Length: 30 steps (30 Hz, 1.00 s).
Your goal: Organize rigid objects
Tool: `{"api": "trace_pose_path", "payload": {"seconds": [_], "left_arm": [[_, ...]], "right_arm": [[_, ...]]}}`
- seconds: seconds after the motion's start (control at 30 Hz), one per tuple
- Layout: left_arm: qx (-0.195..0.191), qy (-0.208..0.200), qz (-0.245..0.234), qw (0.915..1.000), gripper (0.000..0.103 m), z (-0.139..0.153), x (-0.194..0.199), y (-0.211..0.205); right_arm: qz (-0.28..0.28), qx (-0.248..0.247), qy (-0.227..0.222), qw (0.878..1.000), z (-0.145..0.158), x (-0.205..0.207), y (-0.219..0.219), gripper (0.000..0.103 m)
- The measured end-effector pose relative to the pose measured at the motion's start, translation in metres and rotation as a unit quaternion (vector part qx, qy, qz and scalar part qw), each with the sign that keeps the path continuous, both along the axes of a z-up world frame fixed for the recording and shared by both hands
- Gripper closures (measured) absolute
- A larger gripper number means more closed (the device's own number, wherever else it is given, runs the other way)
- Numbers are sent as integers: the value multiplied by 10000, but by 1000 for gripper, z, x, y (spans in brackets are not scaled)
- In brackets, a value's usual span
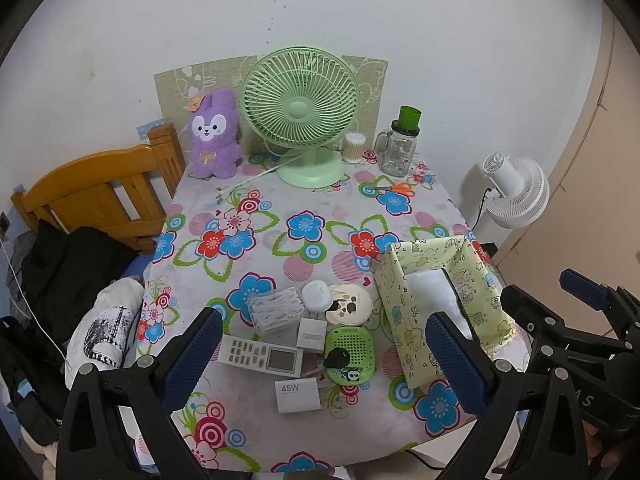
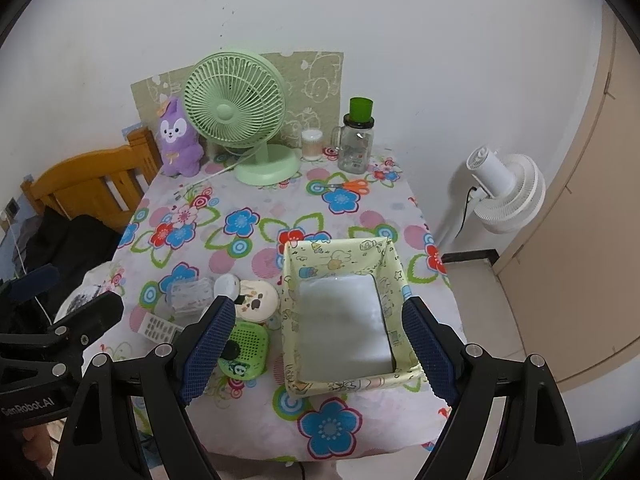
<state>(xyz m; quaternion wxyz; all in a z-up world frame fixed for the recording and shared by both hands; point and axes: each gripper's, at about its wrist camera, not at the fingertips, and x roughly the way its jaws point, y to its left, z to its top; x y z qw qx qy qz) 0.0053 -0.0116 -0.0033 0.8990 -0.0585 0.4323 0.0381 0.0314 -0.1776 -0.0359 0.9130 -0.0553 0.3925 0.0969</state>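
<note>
A cluster of small items lies near the table's front edge: a white remote (image 1: 260, 354), a white 45W charger box (image 1: 298, 395), a green round device (image 1: 351, 354) with a black piece on it, a white square adapter (image 1: 311, 335), a clear box of white sticks (image 1: 276, 309), a white puck (image 1: 316, 296) and a round tin (image 1: 349, 305). To their right stands a yellow patterned storage box (image 2: 340, 312), holding only a white liner. My left gripper (image 1: 324, 364) hovers open over the cluster. My right gripper (image 2: 320, 354) hovers open over the storage box, nothing between its fingers.
At the back of the flowered table (image 1: 280, 236) stand a green desk fan (image 1: 300, 116), a purple plush (image 1: 214, 134), a cotton-swab jar (image 1: 354, 148) and a glass mug with a green cap (image 1: 398, 144). Orange scissors (image 1: 394, 189) lie nearby. A white floor fan (image 2: 506, 192) stands right, a wooden bed frame (image 1: 100, 196) left.
</note>
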Motion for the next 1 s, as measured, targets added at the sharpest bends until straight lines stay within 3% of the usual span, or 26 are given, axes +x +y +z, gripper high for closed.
{"api": "trace_pose_path", "payload": {"seconds": [1.0], "left_arm": [[-38,36,-31,10000,1,-4,-1,-8]], "right_arm": [[39,-6,-30,10000,-3,-2,-7,15]]}}
